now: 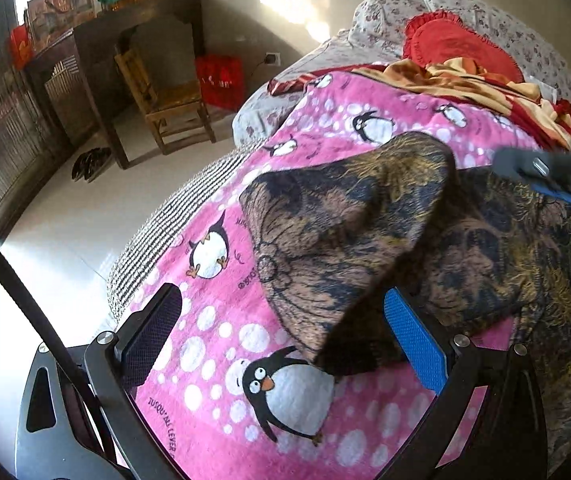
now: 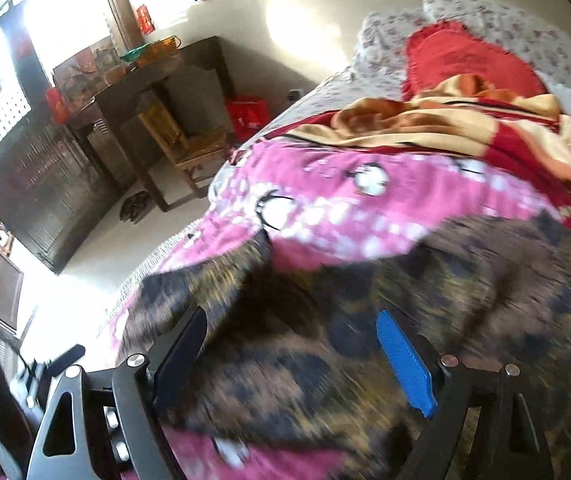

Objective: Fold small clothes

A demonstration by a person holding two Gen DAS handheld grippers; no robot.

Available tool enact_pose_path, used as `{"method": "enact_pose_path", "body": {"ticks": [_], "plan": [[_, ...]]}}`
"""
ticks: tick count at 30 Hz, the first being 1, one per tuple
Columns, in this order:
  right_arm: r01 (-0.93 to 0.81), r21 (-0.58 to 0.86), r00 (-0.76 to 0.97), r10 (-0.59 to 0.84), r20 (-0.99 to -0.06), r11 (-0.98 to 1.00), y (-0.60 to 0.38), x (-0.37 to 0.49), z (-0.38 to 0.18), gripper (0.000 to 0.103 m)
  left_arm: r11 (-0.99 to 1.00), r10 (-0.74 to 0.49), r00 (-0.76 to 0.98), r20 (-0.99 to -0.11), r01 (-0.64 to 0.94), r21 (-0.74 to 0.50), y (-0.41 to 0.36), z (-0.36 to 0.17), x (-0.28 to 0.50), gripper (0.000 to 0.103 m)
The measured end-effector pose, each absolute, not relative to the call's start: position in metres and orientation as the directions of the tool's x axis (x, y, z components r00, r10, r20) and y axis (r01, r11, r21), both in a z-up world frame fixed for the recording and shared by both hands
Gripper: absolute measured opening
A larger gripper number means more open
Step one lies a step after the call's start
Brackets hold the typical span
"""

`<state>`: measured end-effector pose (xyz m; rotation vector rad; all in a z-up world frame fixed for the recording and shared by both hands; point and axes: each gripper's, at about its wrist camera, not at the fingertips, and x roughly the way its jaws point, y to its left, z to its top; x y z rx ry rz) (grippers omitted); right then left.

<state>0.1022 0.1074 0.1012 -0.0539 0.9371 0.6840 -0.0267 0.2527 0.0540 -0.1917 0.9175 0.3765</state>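
The dark garment [image 1: 349, 232] lies on the pink blanket [image 1: 221, 344], one flap turned over. Both grippers [image 1: 281, 340] [image 2: 289, 360] gape wide, holding nothing, though the right view is blurred; folding seems barely begun

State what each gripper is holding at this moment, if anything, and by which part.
Nothing is held. The left gripper and the right gripper both have their fingers spread wide over the dark patterned garment, gripping no part of it.
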Motion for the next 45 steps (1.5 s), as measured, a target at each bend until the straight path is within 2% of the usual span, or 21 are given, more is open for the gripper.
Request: {"method": "enact_pose_path", "body": {"ticks": [7, 9, 10, 11, 14, 17, 18, 25, 31, 38, 45], "plan": [[-0.538, 0.317, 0.319, 0.536, -0.782, 0.781, 0.146, 0.135, 0.074, 0.085, 0.917, 0.223, 0.53, -0.818, -0.399, -0.009, 0.257, 0.044, -0.02, 0.102], [-0.548, 0.342, 0.286, 0.555, -0.781, 0.763, 0.152, 0.137, 0.071, 0.071, 0.915, 0.221, 0.528, -0.82, -0.404, -0.013, 0.258, 0.043, -0.019, 0.102], [-0.556, 0.354, 0.269, 0.566, -0.779, 0.752, 0.154, 0.136, 0.069, 0.054, 0.913, 0.221, 0.526, -0.821, -0.408, -0.015, 0.259, 0.042, -0.018, 0.102], [-0.567, 0.359, 0.251, 0.571, -0.782, 0.741, 0.159, 0.134, 0.068, 0.047, 0.912, 0.22, 0.525, -0.822, -0.41, -0.018, 0.26, 0.041, -0.018, 0.102], [-0.586, 0.339, 0.227, 0.55, -0.804, 0.736, 0.169, 0.129, 0.062, 0.036, 0.912, 0.226, 0.522, -0.822, -0.411, -0.01, 0.259, 0.041, -0.017, 0.102], [-0.615, 0.317, 0.247, 0.558, -0.792, 0.722, 0.168, 0.122, 0.065, 0.016, 0.913, 0.227, 0.523, -0.821, -0.409, -0.008, 0.26, 0.041, -0.016, 0.102], [-0.626, 0.31, 0.259, 0.566, -0.783, 0.716, 0.165, 0.118, 0.069, 0.013, 0.913, 0.228, 0.524, -0.82, -0.408, -0.007, 0.259, 0.042, -0.015, 0.102], [-0.609, 0.266, 0.431, 0.594, -0.68, 0.747, 0.099, 0.117, 0.13, 0.009, 0.918, 0.237, 0.583, -0.777, -0.395, -0.017, 0.249, 0.066, -0.017, 0.102], [-0.504, 0.208, 0.59, 0.51, -0.626, 0.838, -0.005, 0.122, 0.174, 0.009, 0.951, 0.158, 0.646, -0.747, -0.304, -0.062, 0.211, 0.084, -0.007, 0.102], [-0.327, 0.145, 0.681, 0.339, -0.649, 0.934, -0.123, 0.123, 0.17, 0.009, 0.982, 0.1, 0.66, -0.744, -0.184, -0.032, 0.149, 0.088, 0.009, 0.102], [-0.171, 0.063, 0.702, 0.167, -0.692, 0.983, -0.228, 0.109, 0.134, 0.009, 0.988, 0.08, 0.64, -0.764, -0.151, -0.024, 0.118, 0.077, 0.022, 0.102]]}}
